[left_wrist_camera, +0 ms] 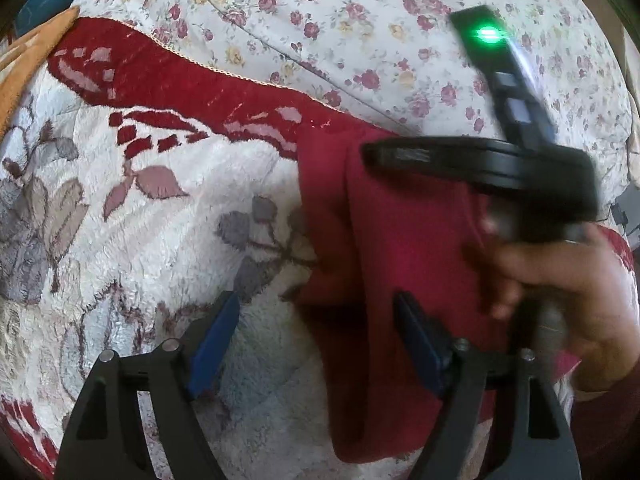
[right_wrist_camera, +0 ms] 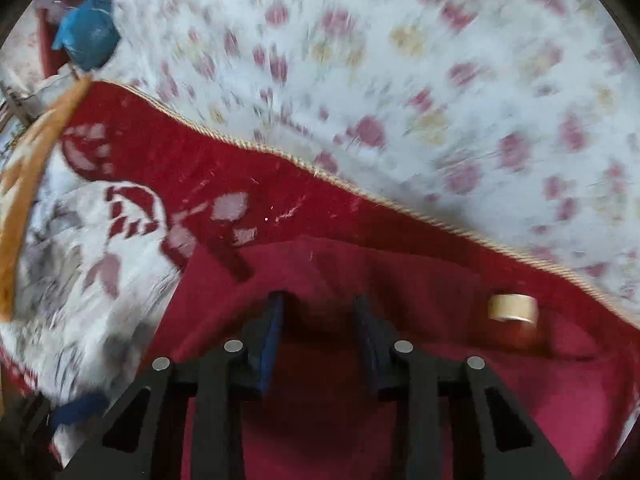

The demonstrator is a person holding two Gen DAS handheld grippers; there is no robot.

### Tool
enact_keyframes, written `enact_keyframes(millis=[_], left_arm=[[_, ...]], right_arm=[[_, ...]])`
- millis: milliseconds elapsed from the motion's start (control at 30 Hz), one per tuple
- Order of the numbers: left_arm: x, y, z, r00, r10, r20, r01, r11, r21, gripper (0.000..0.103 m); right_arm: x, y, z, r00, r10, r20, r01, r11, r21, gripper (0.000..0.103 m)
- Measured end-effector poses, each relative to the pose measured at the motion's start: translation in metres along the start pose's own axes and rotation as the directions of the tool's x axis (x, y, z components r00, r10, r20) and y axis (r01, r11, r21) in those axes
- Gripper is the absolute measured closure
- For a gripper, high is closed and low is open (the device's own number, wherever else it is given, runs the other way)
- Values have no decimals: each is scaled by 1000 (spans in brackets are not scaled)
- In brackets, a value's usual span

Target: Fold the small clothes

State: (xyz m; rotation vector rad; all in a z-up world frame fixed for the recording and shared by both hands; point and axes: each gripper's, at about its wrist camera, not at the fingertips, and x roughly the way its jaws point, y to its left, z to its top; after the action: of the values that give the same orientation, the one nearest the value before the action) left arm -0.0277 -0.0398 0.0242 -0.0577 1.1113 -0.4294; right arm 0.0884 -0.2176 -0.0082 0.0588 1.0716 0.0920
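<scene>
Blue-padded fingers (left_wrist_camera: 216,344) of the left claw (left_wrist_camera: 320,340) are standing wide apart in the left wrist view, gripping nothing; one pad is hanging over the white plush blanket (left_wrist_camera: 160,240), the other over the left edge of the dark red garment (left_wrist_camera: 400,260). That garment is lying on the blanket's lower right part, its top edge reaching up against the blanket's red border (left_wrist_camera: 180,76). Beyond the border, the rose-print quilt (left_wrist_camera: 320,12) is filling the background. A hand (left_wrist_camera: 568,292) at right is gripping a black handle over the garment, with a black tracker (left_wrist_camera: 504,80) above it showing a green light; all of this is blurred. In the right wrist view, the right claw (right_wrist_camera: 320,324) is sitting low over the garment (right_wrist_camera: 320,420), fingers apart, with a dark fold of cloth between them; whether the pads are touching it cannot be told. A cream label (right_wrist_camera: 512,308) is showing on the garment to the right of the claw. Top left, a blue bag (right_wrist_camera: 86,40) is lying beyond the quilt (right_wrist_camera: 400,80), which is heavily blurred here.
</scene>
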Motion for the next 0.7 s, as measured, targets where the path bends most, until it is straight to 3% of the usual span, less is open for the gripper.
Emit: enact_keyframes(millis=[100, 267, 433, 567, 700], left_arm=[[1, -1, 1, 1000, 1, -3, -1, 1000, 3, 24], [2, -6, 0, 1000, 11, -1, -11, 1000, 21, 24], [2, -7, -3, 1000, 19, 3, -19, 999, 27, 24], [2, -8, -5, 1000, 25, 9, -25, 999, 28, 24], [2, -12, -5, 999, 42, 14, -42, 998, 44, 24]], right_arm=[[2, -4, 2, 1000, 18, 3, -19, 999, 40, 65], [-30, -8, -11, 998, 64, 21, -65, 997, 38, 63], [-76, -11, -48, 990, 112, 83, -115, 993, 40, 57], [-93, -27, -72, 991, 59, 118, -69, 994, 83, 50], [-71, -39, -82, 996, 52, 69, -60, 992, 115, 49]])
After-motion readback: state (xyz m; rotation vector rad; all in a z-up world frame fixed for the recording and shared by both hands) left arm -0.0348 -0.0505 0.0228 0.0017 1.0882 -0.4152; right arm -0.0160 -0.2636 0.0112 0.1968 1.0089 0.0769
